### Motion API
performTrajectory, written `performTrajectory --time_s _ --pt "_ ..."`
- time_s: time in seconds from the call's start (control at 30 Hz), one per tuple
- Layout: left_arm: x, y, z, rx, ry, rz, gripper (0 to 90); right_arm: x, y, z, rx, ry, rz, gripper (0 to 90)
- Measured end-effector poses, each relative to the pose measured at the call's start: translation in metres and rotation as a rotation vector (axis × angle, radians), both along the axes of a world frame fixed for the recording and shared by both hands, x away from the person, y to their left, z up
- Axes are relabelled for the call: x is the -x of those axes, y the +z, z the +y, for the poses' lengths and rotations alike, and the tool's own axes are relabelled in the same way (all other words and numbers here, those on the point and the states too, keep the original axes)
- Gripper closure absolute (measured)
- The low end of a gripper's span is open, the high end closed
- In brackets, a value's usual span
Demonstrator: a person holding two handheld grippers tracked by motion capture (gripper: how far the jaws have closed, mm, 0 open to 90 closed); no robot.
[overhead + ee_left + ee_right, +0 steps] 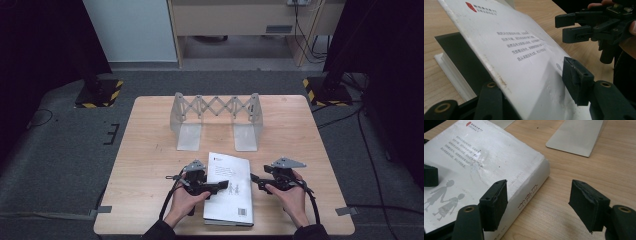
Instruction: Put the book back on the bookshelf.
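- White-covered book lies on the wooden bench, at the lower middle of the high view, spine towards the right tongs.
- Its cover bears a small red mark with a line of print at the top, a block of Chinese text too small to read, and grey figures of two people holding hands.
- A barcode sits at the cover's lower right corner.
- Black Chinese characters run down the spine.
- Left tongs pinch the lifted cover between their pads, one above and one below.
- Right tongs stand parted and hold nothing, straddling the book's spine edge.
- Grey metal rack stands at the upper middle, well apart from the book.
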State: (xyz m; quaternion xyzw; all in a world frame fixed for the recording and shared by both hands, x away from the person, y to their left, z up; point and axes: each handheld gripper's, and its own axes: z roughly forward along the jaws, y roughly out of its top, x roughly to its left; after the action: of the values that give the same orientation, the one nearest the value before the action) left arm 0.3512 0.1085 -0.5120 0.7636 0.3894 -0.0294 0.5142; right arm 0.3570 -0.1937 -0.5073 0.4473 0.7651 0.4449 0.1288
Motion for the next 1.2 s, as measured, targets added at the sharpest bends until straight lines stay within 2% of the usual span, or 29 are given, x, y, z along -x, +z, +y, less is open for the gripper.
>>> performTrajectory --time_s 0.13,0.3,0.47,0.73,0.87,0.93,1.0,1.03,1.17,1.2 --pt "0.002 0.003 0.001 0.013 0.007 -0.016 52.3 -0.001 0.001 -0.002 -0.025 0.007 0.004 31.2" --pt "0.004 0.007 0.001 0.032 0.014 -0.017 57.3 -0.002 0.001 -0.003 -0.057 0.012 0.014 31.3" --pt "0.006 0.01 0.001 0.049 0.018 -0.019 61.2 -0.003 0.002 -0.002 -0.069 0.017 0.01 31.3" --pt "0.012 0.023 0.001 0.09 0.008 -0.051 69.0 -0.003 0.007 -0.003 -0.132 0.022 -0.006 29.5" --pt "0.014 0.028 0.001 0.088 -0.002 -0.066 70.9 -0.003 0.006 -0.002 -0.147 0.03 -0.005 29.8" --pt "0.015 0.03 0.002 0.088 -0.005 -0.074 71.6 -0.003 0.005 -0.003 -0.188 0.034 0.01 28.9" --pt "0.016 0.032 0.002 0.091 -0.009 -0.079 72.0 -0.003 0.005 -0.004 -0.201 0.036 0.021 27.9" --pt "0.016 0.033 0.002 0.087 -0.011 -0.08 72.4 -0.004 0.003 -0.005 -0.22 0.034 0.037 25.0" --pt "0.015 0.033 0.003 0.084 -0.009 -0.063 72.1 -0.005 0.001 -0.006 -0.235 0.03 0.047 24.5" --pt "0.012 0.031 0.004 0.076 -0.004 -0.04 71.7 -0.005 0.0 -0.005 -0.225 0.032 0.057 25.4"
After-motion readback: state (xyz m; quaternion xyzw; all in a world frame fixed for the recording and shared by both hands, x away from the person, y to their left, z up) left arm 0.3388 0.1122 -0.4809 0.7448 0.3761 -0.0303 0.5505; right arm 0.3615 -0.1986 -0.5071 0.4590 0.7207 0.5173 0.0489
